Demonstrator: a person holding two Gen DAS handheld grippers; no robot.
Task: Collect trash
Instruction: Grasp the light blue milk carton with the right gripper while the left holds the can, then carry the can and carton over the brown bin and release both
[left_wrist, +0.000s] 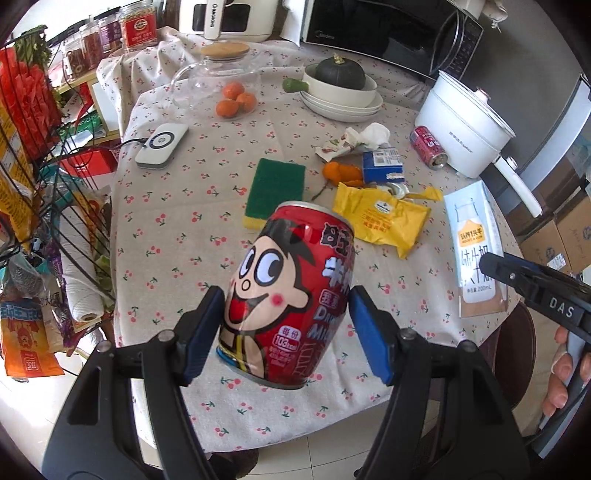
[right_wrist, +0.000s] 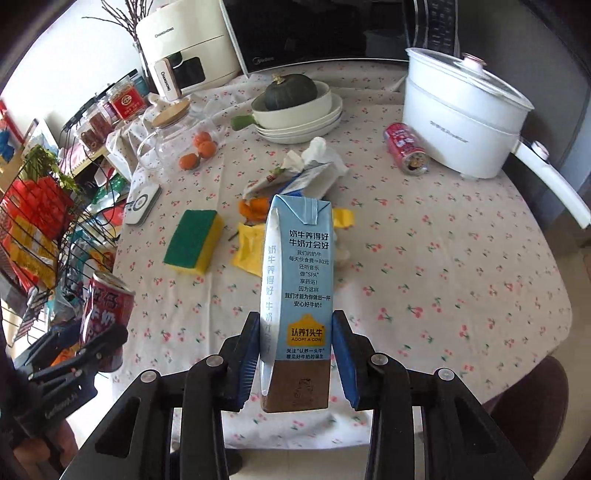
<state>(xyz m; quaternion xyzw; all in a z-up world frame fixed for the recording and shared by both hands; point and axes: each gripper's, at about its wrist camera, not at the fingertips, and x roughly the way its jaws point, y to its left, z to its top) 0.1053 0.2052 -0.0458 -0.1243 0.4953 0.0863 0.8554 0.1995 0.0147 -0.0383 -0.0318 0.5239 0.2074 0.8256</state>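
Cherry-print tablecloth (right_wrist: 443, 240) with litter: left gripper (left_wrist: 286, 325) clamps an upright red can (left_wrist: 291, 291), right gripper (right_wrist: 295, 350) a milk carton (right_wrist: 297, 291), while the fallen can (right_wrist: 406, 149) lies far-right, nearer the right gripper, axis level.

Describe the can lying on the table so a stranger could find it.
Find the white electric pot at the table's far right. The red can lies on its side against the pot's base, open end toward you; the other red can is held in the left tongs.
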